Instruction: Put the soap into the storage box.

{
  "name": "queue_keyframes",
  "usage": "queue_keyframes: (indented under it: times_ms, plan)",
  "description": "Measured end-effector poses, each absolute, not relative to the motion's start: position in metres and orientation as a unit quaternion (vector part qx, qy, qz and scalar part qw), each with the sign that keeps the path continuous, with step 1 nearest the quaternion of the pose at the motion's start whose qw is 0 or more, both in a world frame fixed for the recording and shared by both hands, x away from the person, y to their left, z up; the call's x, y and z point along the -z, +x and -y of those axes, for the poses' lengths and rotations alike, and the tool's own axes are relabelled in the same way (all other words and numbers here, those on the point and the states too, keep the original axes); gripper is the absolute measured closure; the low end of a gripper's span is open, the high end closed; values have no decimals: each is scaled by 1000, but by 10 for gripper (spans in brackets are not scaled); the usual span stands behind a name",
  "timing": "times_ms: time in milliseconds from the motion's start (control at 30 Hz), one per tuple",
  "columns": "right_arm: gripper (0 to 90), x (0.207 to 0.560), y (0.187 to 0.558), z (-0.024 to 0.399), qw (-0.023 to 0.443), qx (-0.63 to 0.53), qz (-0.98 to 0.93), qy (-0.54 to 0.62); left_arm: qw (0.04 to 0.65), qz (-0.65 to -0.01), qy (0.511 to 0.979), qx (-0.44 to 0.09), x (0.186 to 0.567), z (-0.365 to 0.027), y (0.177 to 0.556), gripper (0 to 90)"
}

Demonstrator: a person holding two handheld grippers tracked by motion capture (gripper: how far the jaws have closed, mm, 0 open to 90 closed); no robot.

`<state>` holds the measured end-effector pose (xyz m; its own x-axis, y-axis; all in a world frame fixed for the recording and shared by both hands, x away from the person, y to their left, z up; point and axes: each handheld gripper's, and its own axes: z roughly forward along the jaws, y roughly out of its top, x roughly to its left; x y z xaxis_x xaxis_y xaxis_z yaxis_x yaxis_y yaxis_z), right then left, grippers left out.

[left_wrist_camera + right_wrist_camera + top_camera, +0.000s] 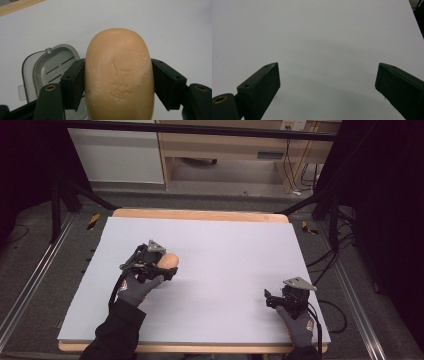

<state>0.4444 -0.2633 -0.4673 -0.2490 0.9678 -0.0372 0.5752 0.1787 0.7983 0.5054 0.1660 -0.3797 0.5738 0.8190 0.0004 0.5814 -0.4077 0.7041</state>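
A tan oval bar of soap (119, 75) is clamped between the two black jaws of my left gripper (117, 82). From above, that soap (170, 260) sticks out of the left gripper (167, 267) at the left middle of the white table top. Under and behind the soap lies a grey soap dish (50, 67) with drain slots, hollow side up. My right gripper (272, 299) rests low at the right front of the table. Its jaws (327, 82) stand wide apart over bare white surface.
The white sheet (225, 250) covers a wooden table whose edge (200, 215) shows at the back. Black frame legs and cables run along both sides of the table. A wooden cabinet (225, 150) stands beyond it.
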Motion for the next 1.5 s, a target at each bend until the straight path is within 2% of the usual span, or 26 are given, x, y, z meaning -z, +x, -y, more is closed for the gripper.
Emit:
queue_keyframes:
  times_ms: [633,1500]
  plan:
    - [61,467,445,263,286,-342,-713,541,336,-465,795,-199,379,-181,529,319]
    - [61,468,445,263,286,-340,-714,541,305,-503,785,-194,410,-199,546,319]
